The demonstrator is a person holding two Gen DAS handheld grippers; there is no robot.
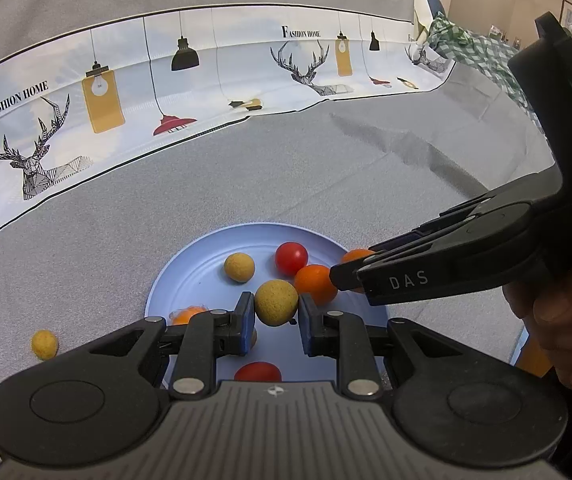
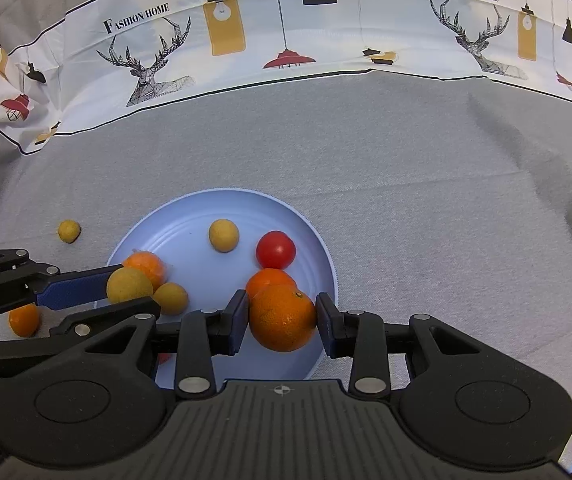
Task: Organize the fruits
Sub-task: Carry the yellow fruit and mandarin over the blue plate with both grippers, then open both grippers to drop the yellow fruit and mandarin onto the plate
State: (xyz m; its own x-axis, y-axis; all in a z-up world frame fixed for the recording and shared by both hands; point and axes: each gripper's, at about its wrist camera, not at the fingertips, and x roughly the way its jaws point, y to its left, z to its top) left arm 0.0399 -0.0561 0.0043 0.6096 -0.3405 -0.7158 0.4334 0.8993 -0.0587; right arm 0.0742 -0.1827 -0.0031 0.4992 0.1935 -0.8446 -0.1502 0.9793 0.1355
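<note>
Both grippers over the pale blue plate (image 2: 317,240), lower centre of each frame, each carrying fruit. Left gripper (image 1: 276,312) clamped on a yellow ball-like fruit (image 1: 276,302), pads touching both its sides. Right gripper (image 2: 282,318) clamped on an orange (image 2: 283,318), stem dimple toward upper right. Both loads hang directly above the plate, so the coming move looks like straight down and let go; the orange sits near the plate's right rim, just in front of a second orange (image 2: 268,278) and a red tomato (image 2: 276,250). Strays off the plate at left: a small yellow fruit (image 2: 69,231) and an orange one (image 2: 24,320), nearer the left gripper. Writing: "FASHION HOME" on the printed cloth (image 1: 14,98); "DAS" on the right gripper's finger in the left view.
</note>
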